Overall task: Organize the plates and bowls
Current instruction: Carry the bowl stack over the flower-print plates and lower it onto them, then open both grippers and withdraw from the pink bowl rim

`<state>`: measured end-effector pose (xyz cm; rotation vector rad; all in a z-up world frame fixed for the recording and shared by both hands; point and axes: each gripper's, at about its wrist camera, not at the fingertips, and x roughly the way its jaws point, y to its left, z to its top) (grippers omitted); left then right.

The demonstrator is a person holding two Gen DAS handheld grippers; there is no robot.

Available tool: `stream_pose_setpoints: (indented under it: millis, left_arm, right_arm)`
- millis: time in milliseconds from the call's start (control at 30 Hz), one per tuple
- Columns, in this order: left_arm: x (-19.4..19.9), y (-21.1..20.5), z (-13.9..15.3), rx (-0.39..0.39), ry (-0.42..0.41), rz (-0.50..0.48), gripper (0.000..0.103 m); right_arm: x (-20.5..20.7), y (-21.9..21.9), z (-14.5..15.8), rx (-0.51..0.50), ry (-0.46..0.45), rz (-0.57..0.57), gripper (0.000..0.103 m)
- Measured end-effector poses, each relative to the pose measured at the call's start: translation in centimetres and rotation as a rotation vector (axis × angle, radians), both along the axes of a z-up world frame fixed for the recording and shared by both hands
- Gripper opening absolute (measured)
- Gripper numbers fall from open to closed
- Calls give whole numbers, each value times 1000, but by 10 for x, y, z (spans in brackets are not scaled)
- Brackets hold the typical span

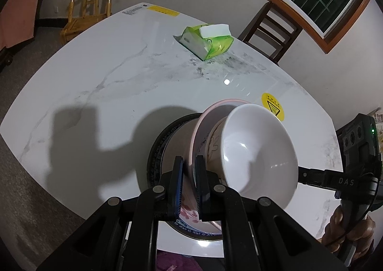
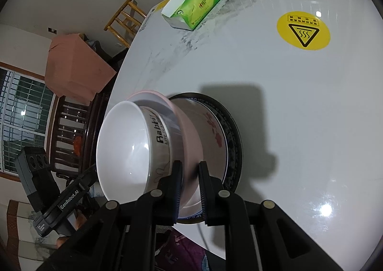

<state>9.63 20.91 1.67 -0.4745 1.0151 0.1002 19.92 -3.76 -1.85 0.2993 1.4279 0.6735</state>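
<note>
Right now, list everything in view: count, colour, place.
White bowl: 1, white with printed outside, nested in the pink bowl, tilted.
Pink bowl: 1, pale pink, on the plates.
Floral plate: 1, white with red flowers, on the dark-rimmed plate.
Dark-rimmed plate: 1, bottom of the stack.
Tissue pack: 1, green, far side of table.
Warning sticker: 1, yellow, on table.
Table: 1, white marble.
Chairs: 2, light wood, dark wood.
Left gripper: clamps pink bowl's rim.
Right gripper: clamps the same bowl.
</note>
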Motion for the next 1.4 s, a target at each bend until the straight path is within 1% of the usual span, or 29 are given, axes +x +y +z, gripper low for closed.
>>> stream_pose_setpoints:
  millis: [167,467,633,767,933,1067,1100,1200,1267,1333,1367,1400]
  left_arm:
    - [-1,-4,1,49,-14,-8,6]
    - [-4,-8,4,150,-42,-5,5]
    - [-5,-10,5,190,-51,-8,5]
    - [-5,-13,6,220,-60,-9,5]
    - [-6,-15,8,252,-74,-6,6]
    - [-9,-17,10,280,-89,2,10]
    - [-10,-18,10,297,-90,4,13]
    - [-14,-20,12,342,-99,20,24]
    - [-17,-19,13,353,-108,30,31]
    - [-20,-19,13,377,-116,41,42]
    - [-22,-20,13,391,-120,47,45]
    - [-24,-20,13,407,-122,55,52]
  right_arm:
    - [1,-1,-2,20,11,-5,16]
    - [2,3,-1,34,0,-7,18]
    - [1,4,-1,36,-10,-10,18]
    - [0,5,0,31,-29,-8,18]
    - [-1,6,2,27,-76,-3,18]
    - [-5,7,5,19,-129,-1,18]
    - [-5,7,5,16,-146,0,18]
    - [-8,8,9,10,-203,-3,18]
    - [-10,6,13,28,-233,-8,18]
    - [-15,4,21,43,-277,-15,18]
    - [-18,3,25,46,-306,-17,18]
    - [-24,2,31,57,-353,-22,18]
